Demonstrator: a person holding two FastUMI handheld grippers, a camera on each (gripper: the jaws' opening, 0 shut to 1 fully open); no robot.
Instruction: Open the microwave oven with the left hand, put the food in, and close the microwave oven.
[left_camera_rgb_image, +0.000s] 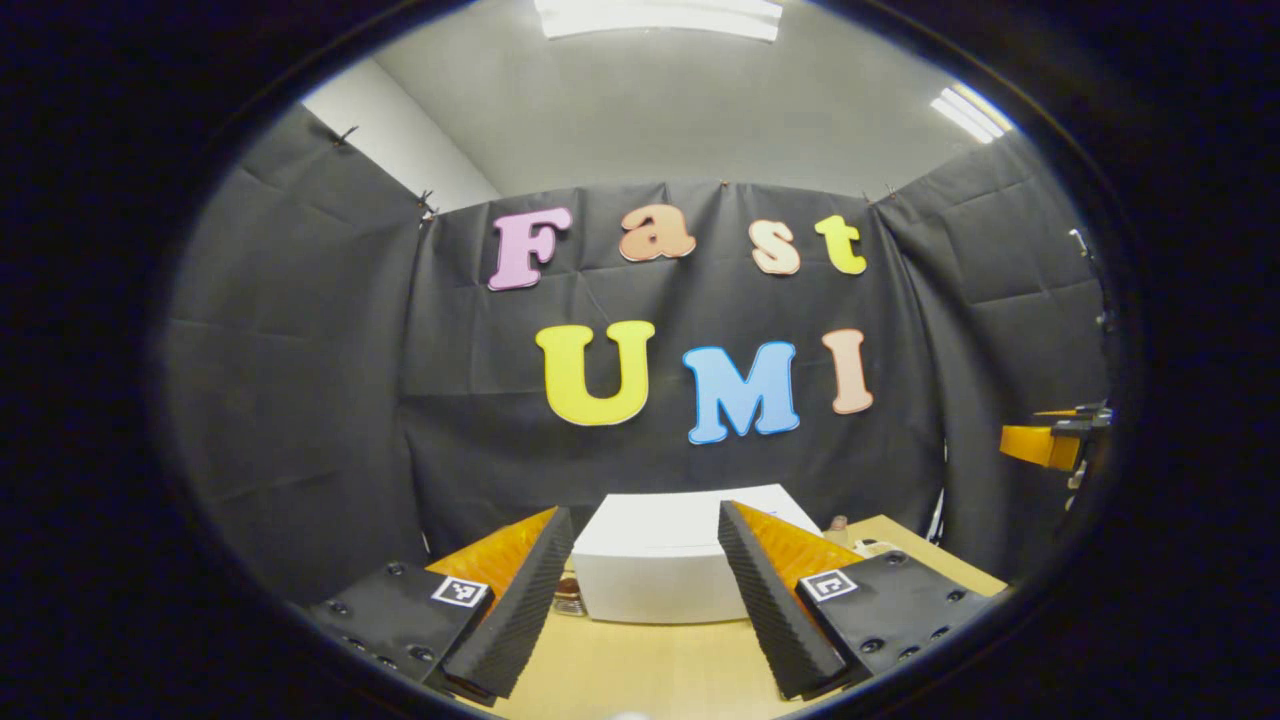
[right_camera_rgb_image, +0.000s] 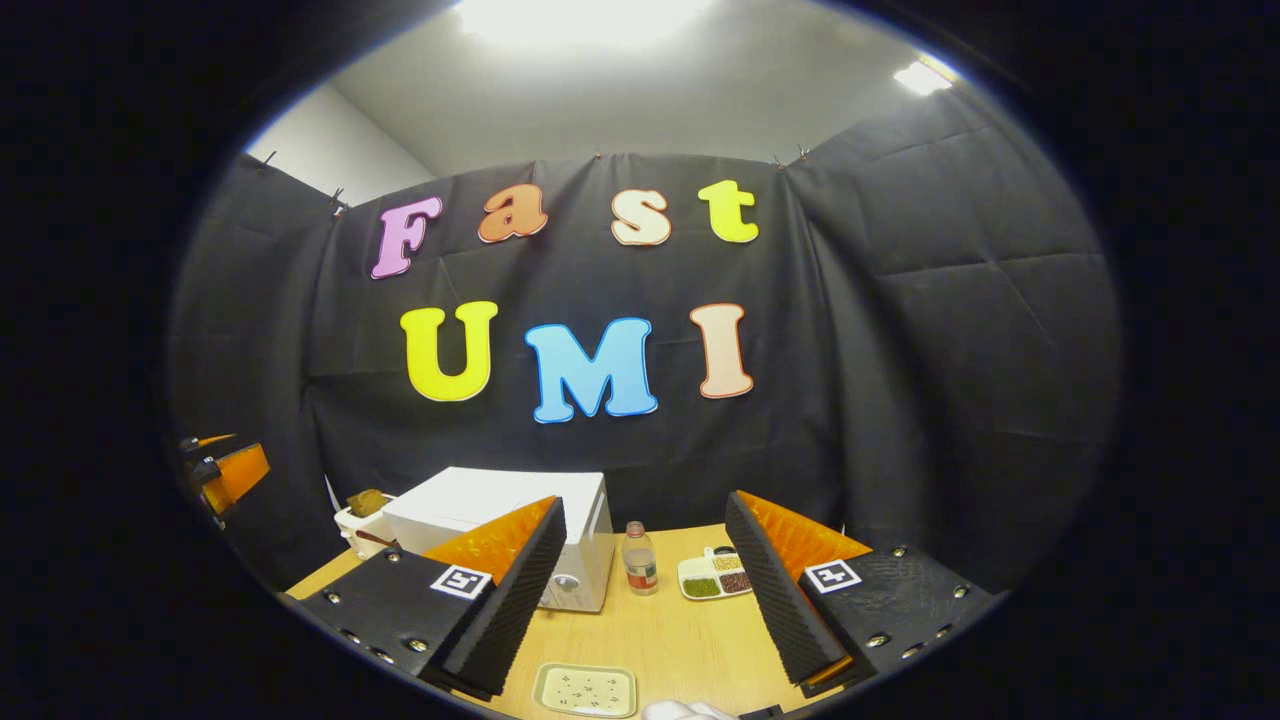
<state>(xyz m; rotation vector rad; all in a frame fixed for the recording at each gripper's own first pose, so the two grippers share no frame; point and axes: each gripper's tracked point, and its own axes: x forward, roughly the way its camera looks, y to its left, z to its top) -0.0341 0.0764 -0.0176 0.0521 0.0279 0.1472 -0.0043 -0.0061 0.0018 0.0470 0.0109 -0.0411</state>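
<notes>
Nothing is done yet: the white boxy microwave oven (right_camera_rgb_image: 500, 530) is seen closed, and both grippers' fingers (left_camera_rgb_image: 520, 600) (right_camera_rgb_image: 770, 590) are spread, empty.

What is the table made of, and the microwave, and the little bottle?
Table: looks like wood or a wood-look laminate, pale tan with faint grain lines, smooth.
Microwave: white case, probably painted metal or plastic; flat, even, slightly glossy.
Bottle: seems clear plastic or glass, since you can see through it; too small to tell which.
</notes>
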